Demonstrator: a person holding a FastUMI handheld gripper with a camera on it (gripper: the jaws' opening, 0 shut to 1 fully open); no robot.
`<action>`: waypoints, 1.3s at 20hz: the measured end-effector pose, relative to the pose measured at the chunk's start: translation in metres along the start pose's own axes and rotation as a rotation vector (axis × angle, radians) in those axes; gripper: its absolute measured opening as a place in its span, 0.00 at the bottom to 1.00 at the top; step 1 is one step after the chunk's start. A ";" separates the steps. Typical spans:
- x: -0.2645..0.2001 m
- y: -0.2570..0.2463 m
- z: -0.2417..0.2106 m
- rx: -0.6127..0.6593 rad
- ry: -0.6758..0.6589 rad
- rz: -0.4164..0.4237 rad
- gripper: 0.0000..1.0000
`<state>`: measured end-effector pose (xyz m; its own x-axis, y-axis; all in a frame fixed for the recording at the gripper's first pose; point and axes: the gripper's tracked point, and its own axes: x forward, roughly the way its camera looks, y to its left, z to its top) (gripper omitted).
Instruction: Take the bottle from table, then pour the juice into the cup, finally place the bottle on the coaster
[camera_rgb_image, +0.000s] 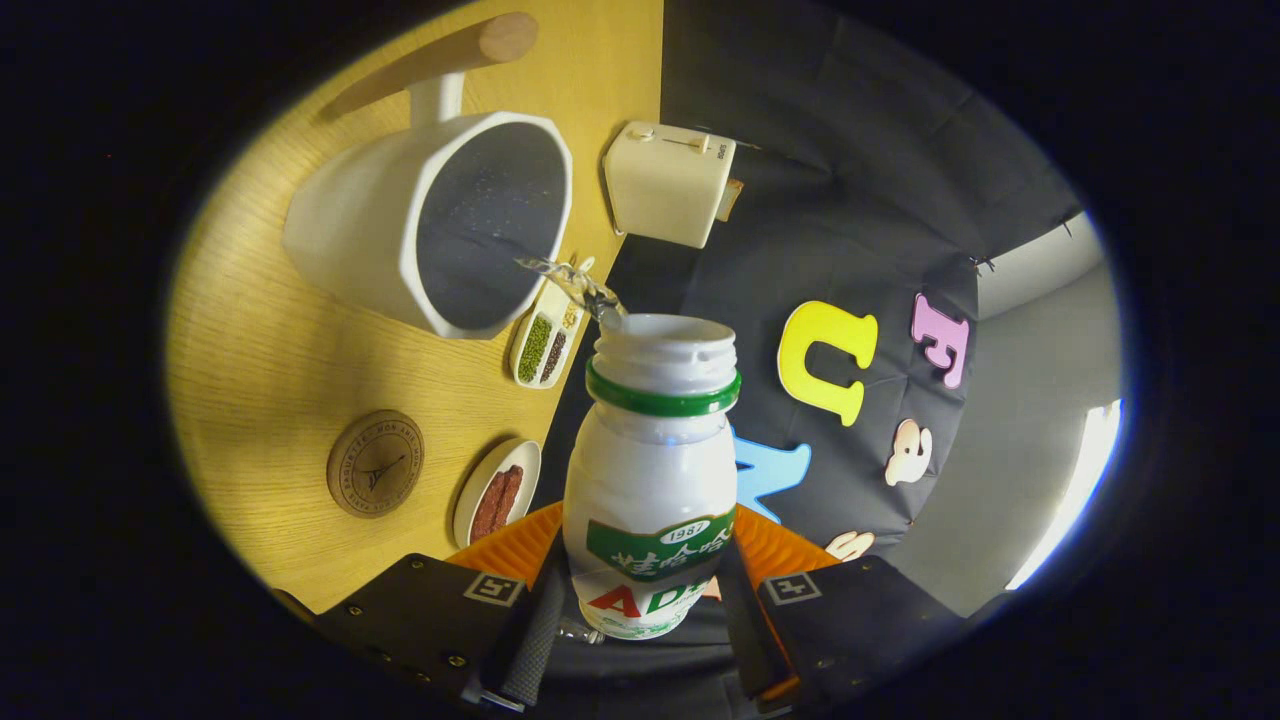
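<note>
You have the bottle (650, 470) clamped between the 2 fingers, gripper (640, 610) closed on its lower body, both fingers pressing the labelled sides. Bottle is white plastic with a green ring under the threaded neck, cap off, mouth open. It is tipped toward the cup (440, 220), and a thin clear stream (570, 282) leaves the mouth and crosses the cup's rim into its dark interior. Cup is white with faceted walls and a dark speckled inside, sitting on the wooden table (260, 350) just beyond the bottle mouth; the whole scene reads rotated because your gripper is rolled over for the pour. A white stub on the cup's outer wall carries a long wooden handle (440, 60) that juts away from you.

Coaster (375, 463) is a round wooden disc with an engraved mark, flat on the table, near the fingers and well apart from the cup, nothing on it. Beside it, an oval white dish (497, 492) holds reddish-brown strips. Between the cup and the bottle mouth lies a narrow white tray (547, 345) with green and dark grains in separate sections. Beyond the tray, at the table's edge against the black cloth wall, stands a cream toaster (668, 183). An orange ribbed surface (500, 548) shows just behind the finger bases
</note>
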<state>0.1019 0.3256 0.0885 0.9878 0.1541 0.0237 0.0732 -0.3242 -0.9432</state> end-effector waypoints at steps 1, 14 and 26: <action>0.001 -0.002 0.000 -0.012 0.002 -0.006 0.72; 0.002 -0.012 0.003 -0.069 -0.010 -0.017 0.72; 0.002 -0.015 0.006 -0.103 -0.011 -0.022 0.72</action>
<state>0.1023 0.3363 0.1003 0.9841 0.1728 0.0400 0.1096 -0.4149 -0.9033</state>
